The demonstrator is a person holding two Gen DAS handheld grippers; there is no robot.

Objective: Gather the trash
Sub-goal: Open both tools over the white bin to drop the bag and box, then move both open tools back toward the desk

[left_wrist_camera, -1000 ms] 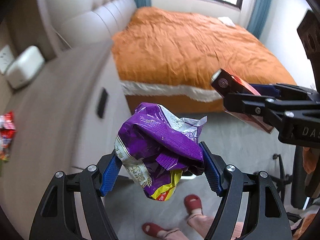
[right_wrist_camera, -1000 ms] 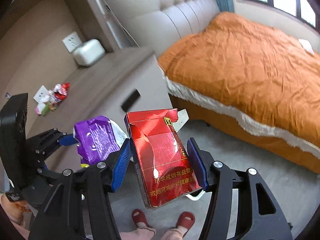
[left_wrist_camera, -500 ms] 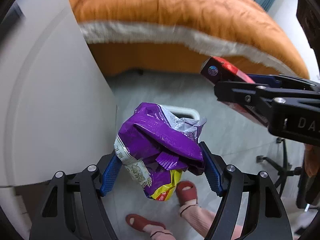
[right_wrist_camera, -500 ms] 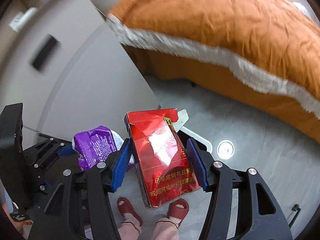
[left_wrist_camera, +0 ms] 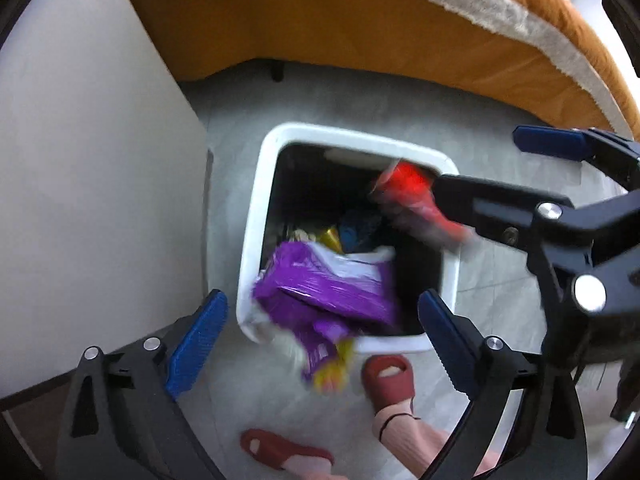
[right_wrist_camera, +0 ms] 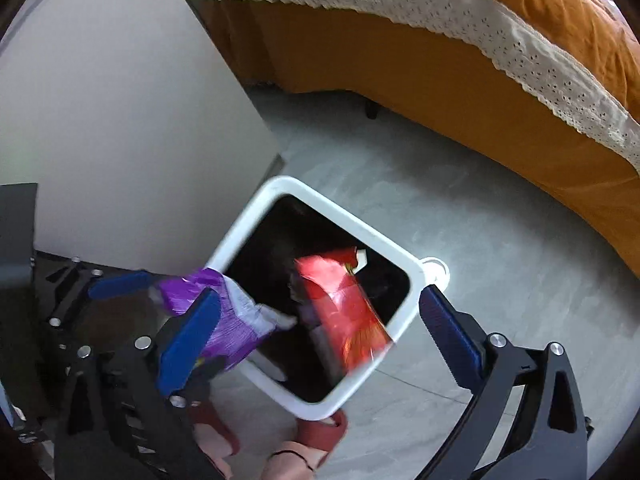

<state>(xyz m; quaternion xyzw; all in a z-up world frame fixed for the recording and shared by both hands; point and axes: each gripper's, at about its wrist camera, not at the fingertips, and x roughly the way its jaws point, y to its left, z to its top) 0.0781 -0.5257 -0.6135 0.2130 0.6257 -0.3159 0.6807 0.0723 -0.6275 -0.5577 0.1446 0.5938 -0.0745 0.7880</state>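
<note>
**Both wrappers drop over the bin**

The left gripper (left_wrist_camera: 322, 334) and right gripper (right_wrist_camera: 316, 334) hang above the white bin (left_wrist_camera: 256, 216), jaws just sprung wide, gripping nothing. The purple snack bag (left_wrist_camera: 324, 292) falls blurred over the bin's near rim; the red cigarette pack (right_wrist_camera: 344, 312) falls above its opening. Beyond the bin stands the orange bed (left_wrist_camera: 360, 28).

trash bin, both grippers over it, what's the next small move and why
Probably lift both grippers clear. The left gripper and right gripper have just been opening; both now stand wide, and the purple snack bag and red packet are loose and blurred over the white bin, so nothing is left to hold.
</note>
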